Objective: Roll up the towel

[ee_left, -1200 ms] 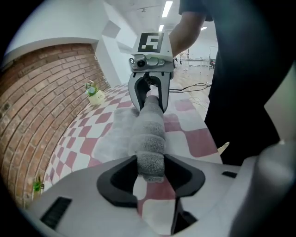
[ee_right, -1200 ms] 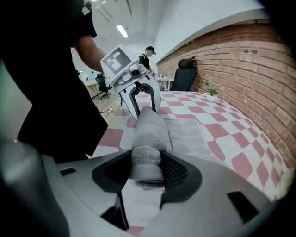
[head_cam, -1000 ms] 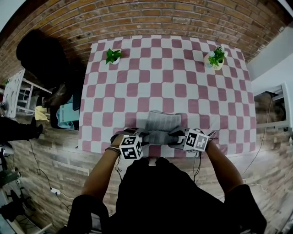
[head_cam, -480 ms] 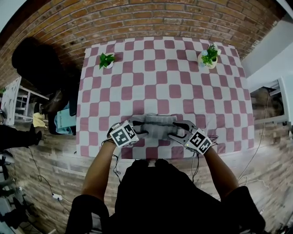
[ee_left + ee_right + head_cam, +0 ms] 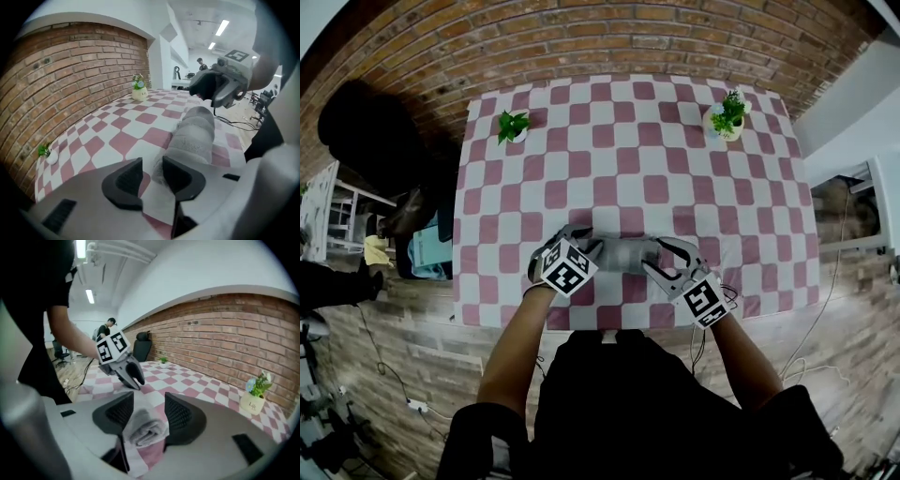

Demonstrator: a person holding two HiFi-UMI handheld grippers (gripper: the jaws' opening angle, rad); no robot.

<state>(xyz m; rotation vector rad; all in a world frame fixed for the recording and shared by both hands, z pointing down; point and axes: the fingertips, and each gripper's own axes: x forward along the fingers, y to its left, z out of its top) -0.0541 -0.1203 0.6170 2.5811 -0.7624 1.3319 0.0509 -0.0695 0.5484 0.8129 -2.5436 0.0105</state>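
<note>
Grey towel (image 5: 623, 255) lies rolled into a log near the 6 o'clock edge of the tabletop (image 5: 628, 141), long axis 9 to 3. Left gripper (image 5: 586, 246) is at the 9 o'clock end: jaws narrow, just been closing, roll end just beyond one jaw, only tabletop in the gap. Right gripper (image 5: 658, 256) is at the 3 o'clock end: jaws slightly wider, also just closing, roll end loosely between them. Both are equally near. Any last push probably goes toward 12.

Checked table (image 5: 661, 150), potted plant (image 5: 512, 125) at each far corner, brick wall (image 5: 581, 37).
</note>
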